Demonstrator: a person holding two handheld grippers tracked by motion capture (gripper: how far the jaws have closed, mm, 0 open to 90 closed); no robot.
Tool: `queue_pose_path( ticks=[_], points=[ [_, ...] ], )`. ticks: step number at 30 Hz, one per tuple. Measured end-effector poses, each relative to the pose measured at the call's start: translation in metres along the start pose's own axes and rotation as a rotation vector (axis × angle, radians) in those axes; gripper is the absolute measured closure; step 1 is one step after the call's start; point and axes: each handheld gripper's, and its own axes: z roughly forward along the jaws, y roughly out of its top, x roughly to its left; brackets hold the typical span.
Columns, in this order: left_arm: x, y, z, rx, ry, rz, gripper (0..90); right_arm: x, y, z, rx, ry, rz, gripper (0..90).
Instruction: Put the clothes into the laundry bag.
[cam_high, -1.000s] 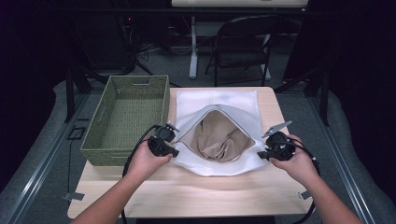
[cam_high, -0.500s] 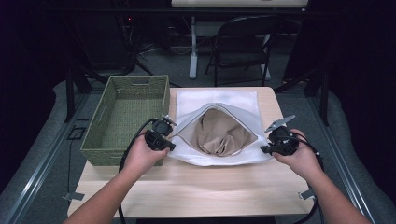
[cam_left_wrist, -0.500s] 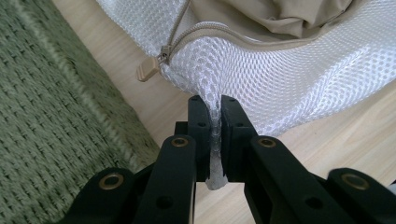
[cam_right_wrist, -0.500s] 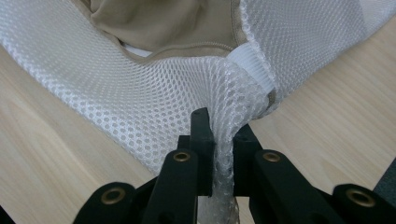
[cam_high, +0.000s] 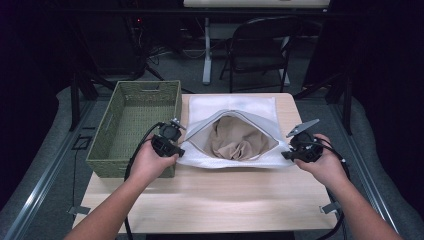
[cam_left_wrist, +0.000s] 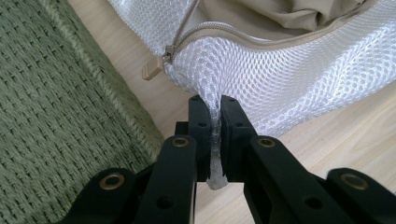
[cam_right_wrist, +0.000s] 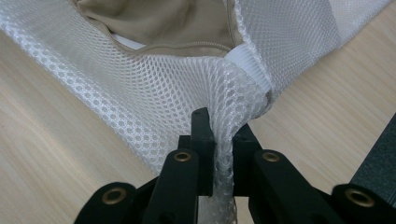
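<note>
Both grippers, left gripper (cam_high: 176, 131) and right gripper (cam_high: 289, 154), are clamped on opposite corners of the white mesh bag (cam_high: 235, 107), stretching it over the tan garment (cam_high: 239, 142). The bag looks spread for zipping; next, one gripper likely frees itself for the zipper pull (cam_left_wrist: 152, 71).

Mesh bag (cam_high: 227, 162): white, honeycomb net pattern; beige zip (cam_left_wrist: 161, 63).
Cloth (cam_high: 240, 140) inside bag: plain tan.
Basket (cam_high: 107, 145): olive green, woven texture.
Table (cam_high: 220, 200): pale wood grain.
Grippers: left gripper (cam_left_wrist: 212, 105) black; right gripper (cam_right_wrist: 219, 119) black, brass-coloured rivets.
</note>
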Motion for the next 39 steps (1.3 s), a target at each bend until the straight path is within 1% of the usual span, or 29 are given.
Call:
queue_pose_path(
  ticks=[3, 6, 10, 15, 18, 21, 24, 26, 28, 31, 32, 37, 39],
  points=[
    [0.000, 0.001, -0.002, 0.002, 0.000, 0.003, 84.5, 0.000, 0.001, -0.001, 0.005, 0.000, -0.004, 83.5],
    [0.000, 0.004, -0.004, -0.002, 0.007, 0.008, 84.6, 0.000, 0.002, -0.002, -0.003, -0.006, -0.004, 83.5],
    [0.001, 0.007, -0.006, -0.004, 0.007, 0.004, 84.6, -0.002, 0.004, -0.003, -0.005, -0.002, -0.009, 83.6],
    [0.003, 0.011, -0.009, -0.009, 0.015, -0.004, 84.7, -0.002, 0.008, -0.006, -0.010, -0.010, -0.007, 83.6],
    [0.004, 0.014, -0.011, -0.012, 0.020, -0.004, 84.7, -0.002, 0.012, -0.008, -0.007, -0.017, -0.021, 83.6],
    [0.006, 0.016, -0.012, -0.014, 0.019, -0.006, 84.7, -0.003, 0.015, -0.009, -0.006, -0.021, -0.022, 83.6],
    [0.008, 0.018, -0.013, -0.010, 0.021, -0.009, 84.7, -0.006, 0.019, -0.010, -0.011, -0.019, -0.019, 83.6],
    [0.010, 0.020, -0.014, -0.009, 0.023, -0.013, 84.7, -0.006, 0.021, -0.011, -0.015, -0.025, -0.013, 83.6],
    [0.011, 0.022, -0.015, 0.000, 0.021, -0.018, 84.7, -0.007, 0.023, -0.013, -0.013, -0.023, -0.010, 83.6],
    [0.012, 0.026, -0.017, -0.001, 0.019, -0.025, 84.7, -0.009, 0.026, -0.014, -0.013, -0.022, -0.014, 83.6],
    [0.013, 0.027, -0.017, -0.001, 0.018, -0.025, 84.7, -0.009, 0.027, -0.014, -0.006, -0.021, -0.013, 83.6],
    [0.014, 0.033, -0.020, -0.003, 0.032, -0.028, 84.6, -0.014, 0.033, -0.016, -0.006, -0.019, -0.004, 83.6],
    [0.014, 0.035, -0.021, -0.006, 0.036, -0.029, 84.7, -0.016, 0.035, -0.017, -0.017, -0.018, 0.002, 83.6]
  ],
)
